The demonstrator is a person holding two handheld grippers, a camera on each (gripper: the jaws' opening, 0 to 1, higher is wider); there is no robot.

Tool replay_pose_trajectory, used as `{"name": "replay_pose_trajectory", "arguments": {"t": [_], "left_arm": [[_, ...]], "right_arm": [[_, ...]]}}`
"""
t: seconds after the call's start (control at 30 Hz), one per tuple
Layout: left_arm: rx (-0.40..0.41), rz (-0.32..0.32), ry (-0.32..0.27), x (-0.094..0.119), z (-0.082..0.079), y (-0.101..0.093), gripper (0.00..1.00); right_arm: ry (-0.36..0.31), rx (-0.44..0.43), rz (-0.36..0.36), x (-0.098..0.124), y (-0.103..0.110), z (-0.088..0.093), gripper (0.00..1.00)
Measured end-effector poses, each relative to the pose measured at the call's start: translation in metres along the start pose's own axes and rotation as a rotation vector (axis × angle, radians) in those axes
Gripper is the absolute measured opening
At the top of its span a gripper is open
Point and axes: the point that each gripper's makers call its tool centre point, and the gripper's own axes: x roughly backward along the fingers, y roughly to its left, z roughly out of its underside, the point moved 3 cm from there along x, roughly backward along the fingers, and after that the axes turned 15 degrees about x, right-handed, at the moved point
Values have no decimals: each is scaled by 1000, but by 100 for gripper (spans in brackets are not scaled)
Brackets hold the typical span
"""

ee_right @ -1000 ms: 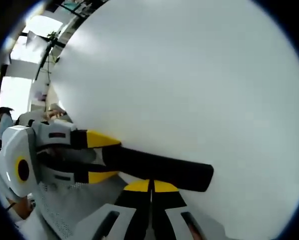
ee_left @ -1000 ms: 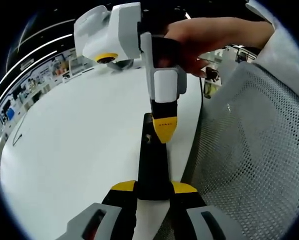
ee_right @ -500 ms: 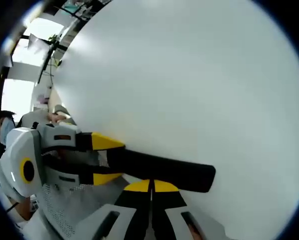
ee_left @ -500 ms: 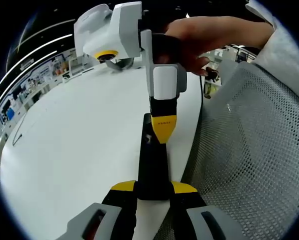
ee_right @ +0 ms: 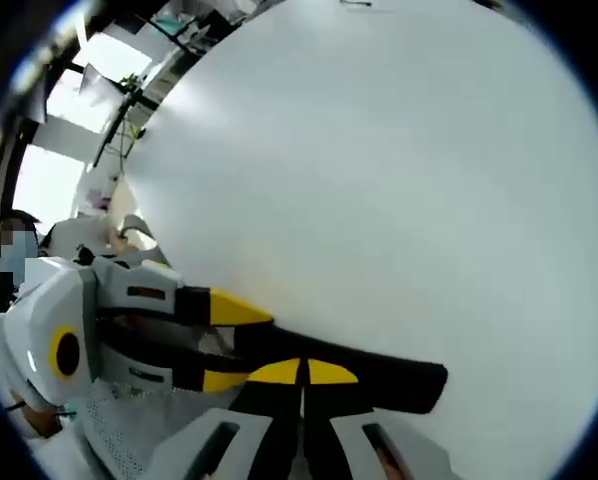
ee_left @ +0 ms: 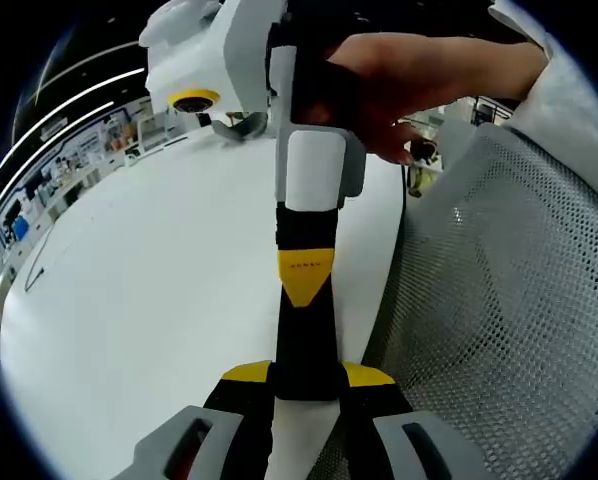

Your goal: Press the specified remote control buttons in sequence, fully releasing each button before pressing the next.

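Remote control point(ee_left: 305, 330) lies clamped in the left tool point(ee_left: 306, 376), the closed right tool point(ee_left: 304, 278) tip touching its top.

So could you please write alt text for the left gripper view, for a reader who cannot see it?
A black remote control lies clamped between the left tongs on a white table, while the right tongs, held by a hand, press their shut yellow tip onto it. A mesh chair back stands beside.

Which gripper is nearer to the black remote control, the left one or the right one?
Both touch it. The left gripper is shut on one end of the remote control. The right gripper is shut, and its tip is on the remote's top face, closer to the middle.
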Motion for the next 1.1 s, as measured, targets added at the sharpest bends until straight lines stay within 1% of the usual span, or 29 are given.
{"name": "replay_pose_trajectory", "arguments": {"t": [0.13, 0.27, 0.53, 0.7, 0.8, 0.93, 1.1], "left_arm": [[1, 0, -1, 0, 0, 0, 24], [3, -4, -3, 0, 0, 0, 24], [0, -5, -3, 0, -1, 0, 24], [2, -4, -4, 0, 0, 0, 24], [1, -4, -4, 0, -1, 0, 24], [2, -4, -4, -1, 0, 0, 24], [2, -3, -4, -1, 0, 1, 24]], "right_arm": [[-2, -4, -4, -1, -2, 0, 0], [-18, -7, -7, -1, -3, -1, 0], [-43, -58, -36, 0, -4, 0, 0], [-50, -54, -33, 0, -3, 0, 0], [-55, -76, -42, 1, -4, 1, 0], [-46, -84, -31, 4, -8, 5, 0], [-42, -94, -39, 3, -9, 5, 0]]}}
